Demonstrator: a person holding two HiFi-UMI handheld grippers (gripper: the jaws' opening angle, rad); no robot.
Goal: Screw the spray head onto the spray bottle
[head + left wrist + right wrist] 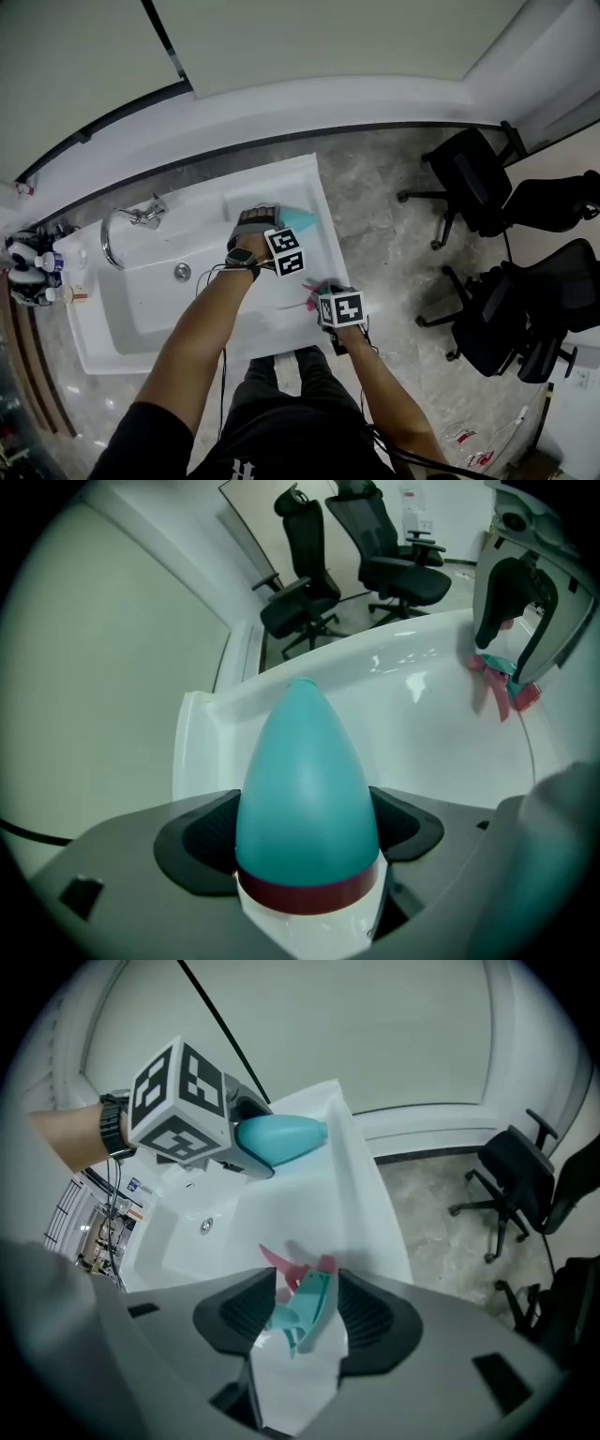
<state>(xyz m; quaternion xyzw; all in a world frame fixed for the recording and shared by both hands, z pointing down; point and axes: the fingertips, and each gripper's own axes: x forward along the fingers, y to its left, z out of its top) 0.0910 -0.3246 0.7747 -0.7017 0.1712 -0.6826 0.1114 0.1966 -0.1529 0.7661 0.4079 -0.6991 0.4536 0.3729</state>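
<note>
The spray bottle (305, 789) is smooth teal plastic with a soft sheen; the spray head (307, 1309) is teal and pink plastic. The white basin (141, 314) is glossy, its faucet (143, 217) shiny metal. The floor (394, 225) looks like mottled grey stone.

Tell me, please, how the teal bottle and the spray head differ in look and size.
The bottle is a smooth, rounded cone with a dark red band; the spray head is thin and angular with pink parts. The bottle spans the gap of the left claw; the spray head leaves room inside the right claw. Both are teal, over the white sink, not yet joined.
</note>
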